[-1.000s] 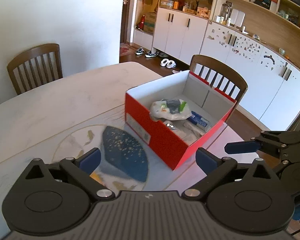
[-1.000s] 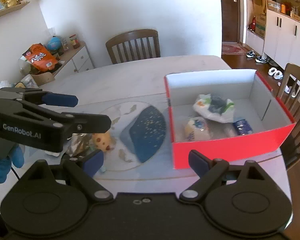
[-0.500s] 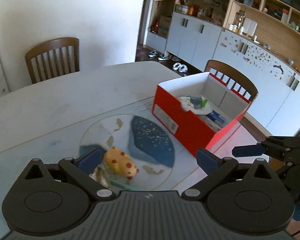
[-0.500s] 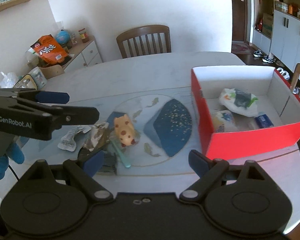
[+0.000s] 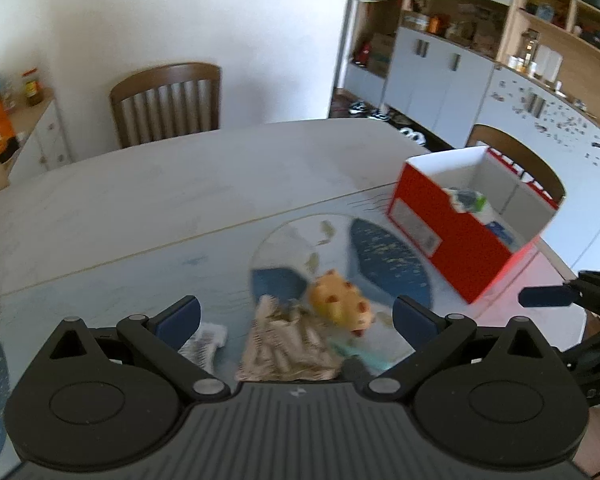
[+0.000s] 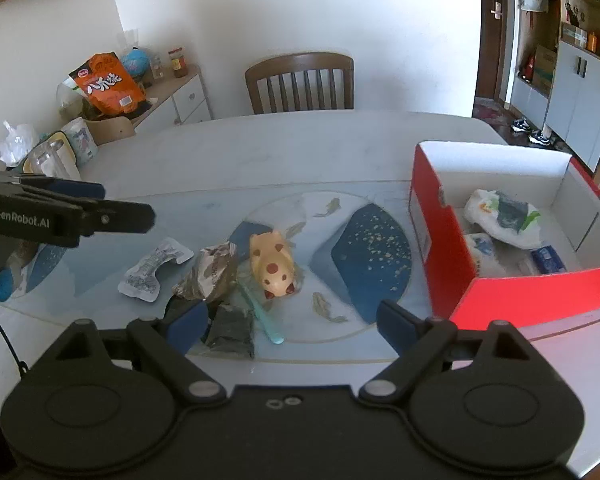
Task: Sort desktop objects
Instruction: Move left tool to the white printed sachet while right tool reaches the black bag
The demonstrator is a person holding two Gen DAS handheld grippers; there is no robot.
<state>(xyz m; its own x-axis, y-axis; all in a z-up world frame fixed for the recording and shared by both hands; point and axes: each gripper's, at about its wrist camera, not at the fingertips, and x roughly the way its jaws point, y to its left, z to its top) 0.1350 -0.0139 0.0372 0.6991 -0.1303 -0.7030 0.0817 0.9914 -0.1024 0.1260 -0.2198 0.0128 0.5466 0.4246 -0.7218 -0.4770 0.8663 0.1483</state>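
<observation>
Black-and-blue right gripper (image 6: 288, 320) hovering low, jaws closing slightly yet wide, nothing between. Left gripper (image 5: 296, 318) likewise spread, empty. Lying beyond: dark packet (image 6: 230, 330), crumpled wrapper (image 6: 208, 274), toy pig (image 6: 274, 264); farther right, red box (image 6: 520, 292). Risking snagging overlapped wrappers together, dragging the pig.

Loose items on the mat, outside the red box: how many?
5, maybe more hidden: white torn wrapper, crumpled brown wrapper, yellow spotted toy pig, dark packet, teal stick under the pig.
</observation>
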